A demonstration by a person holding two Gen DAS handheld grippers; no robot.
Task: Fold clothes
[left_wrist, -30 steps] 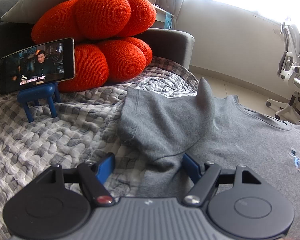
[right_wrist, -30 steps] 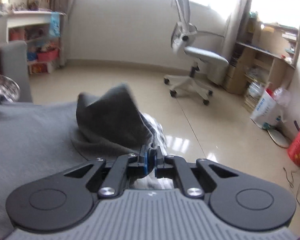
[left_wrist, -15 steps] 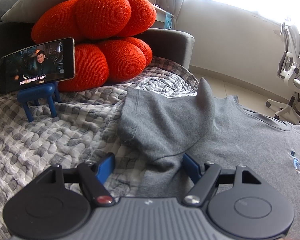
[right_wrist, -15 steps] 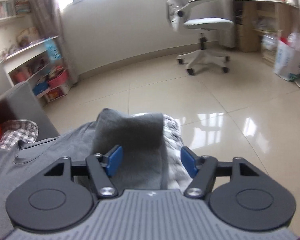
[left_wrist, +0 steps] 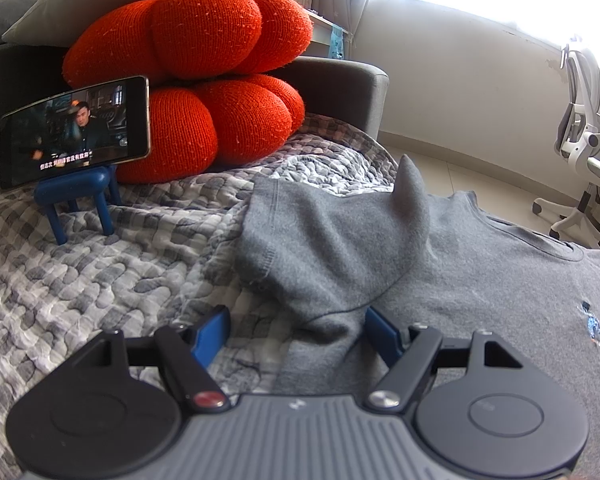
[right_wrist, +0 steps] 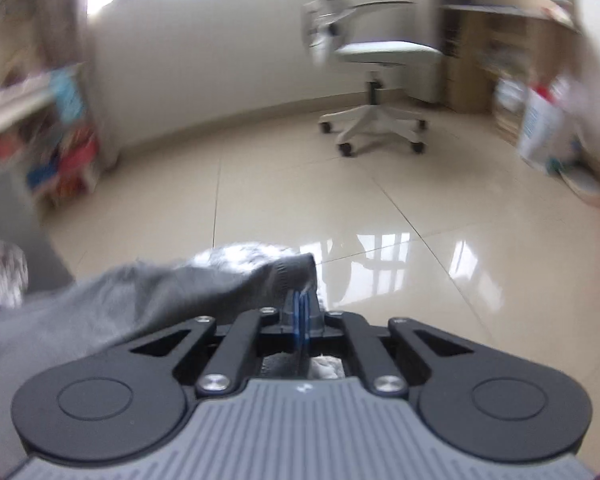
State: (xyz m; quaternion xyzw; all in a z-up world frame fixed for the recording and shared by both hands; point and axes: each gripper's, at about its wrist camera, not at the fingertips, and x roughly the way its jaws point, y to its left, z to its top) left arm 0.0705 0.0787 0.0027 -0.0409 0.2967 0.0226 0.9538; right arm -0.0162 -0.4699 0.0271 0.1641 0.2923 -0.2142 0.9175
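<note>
phone (left_wrist: 74, 130) glossy, on blue stand, 10 o'clock | cushion (left_wrist: 204, 80) red knit, lobed, 11 o'clock | quilt (left_wrist: 100, 264) puckered grey check | grey T-shirt (left_wrist: 480, 280) soft jersey, flat on quilt, 3 o'clock | left gripper (left_wrist: 296, 330) jaws spread, straddling sleeve seam | right gripper (right_wrist: 301, 302) pads pressed together, pinching sleeve hem (right_wrist: 288, 276)

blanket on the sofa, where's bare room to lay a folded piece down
Free: the grey checked quilted blanket between the blue phone stand and the grey knit t-shirt. Crowded: the back, filled by the orange knitted pumpkin cushion and propped phone; the shirt covers the right.
</note>
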